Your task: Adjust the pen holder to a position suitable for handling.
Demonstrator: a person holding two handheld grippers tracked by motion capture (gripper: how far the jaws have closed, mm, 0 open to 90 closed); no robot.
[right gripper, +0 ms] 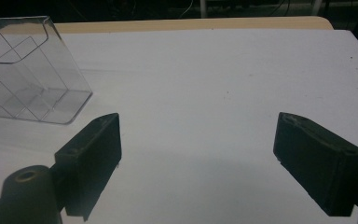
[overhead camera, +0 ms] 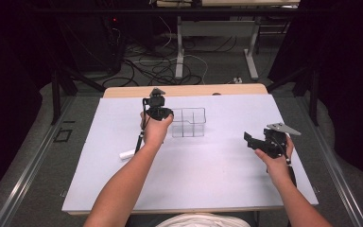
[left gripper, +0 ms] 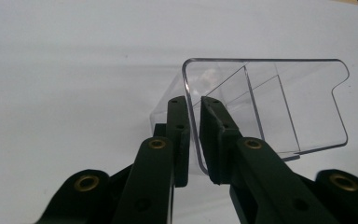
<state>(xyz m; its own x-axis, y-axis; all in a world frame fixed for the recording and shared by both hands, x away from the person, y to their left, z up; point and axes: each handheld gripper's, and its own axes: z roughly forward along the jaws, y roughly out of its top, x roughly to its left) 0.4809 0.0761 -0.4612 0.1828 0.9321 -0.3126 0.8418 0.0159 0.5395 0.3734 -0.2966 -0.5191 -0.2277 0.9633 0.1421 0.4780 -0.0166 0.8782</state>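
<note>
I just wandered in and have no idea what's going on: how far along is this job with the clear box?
Early, by the look of it. Done: the left gripper has closed its jaws on a wall of the clear plastic divided container. In hand: that grip. Left: the right gripper hangs open, holding nothing, and a small white object lies untouched on the table. The goal itself isn't shown.

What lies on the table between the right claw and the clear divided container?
Nothing: in the high view the white table surface between the right claw and the clear container is bare. The right gripper view shows the same bare stretch.
</note>
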